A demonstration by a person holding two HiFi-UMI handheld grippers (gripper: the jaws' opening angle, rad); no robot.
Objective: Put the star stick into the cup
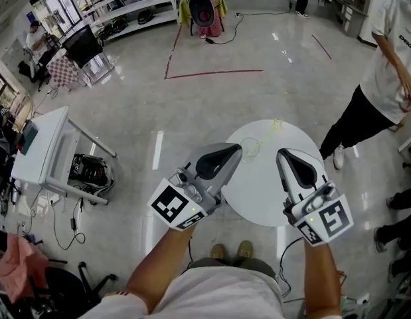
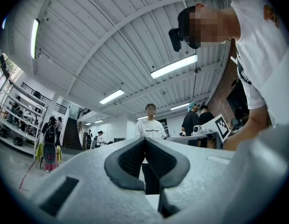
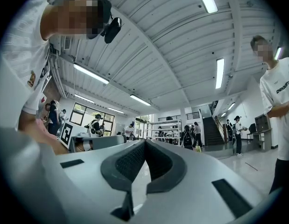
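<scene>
In the head view a round white table [image 1: 271,198] stands right in front of me. Near its far edge lies a thin yellow-green star stick [image 1: 268,131]. Beside its near end is a faint clear shape that may be the cup [image 1: 250,147]; it is too small to be sure. My left gripper [image 1: 236,151] hangs over the table's left rim, shut and empty, its tip close to that clear shape. My right gripper [image 1: 284,155] is over the table's right side, also shut and empty. Both gripper views look upward at the ceiling, with the left gripper [image 2: 145,140] and right gripper [image 3: 144,142] closed tip to tip.
A person in a white shirt and black trousers [image 1: 381,78] stands just right of the table. A white desk [image 1: 42,145] with cables under it is at the left. Red tape lines [image 1: 212,73] mark the glossy floor beyond. My feet [image 1: 232,250] are under the table's near edge.
</scene>
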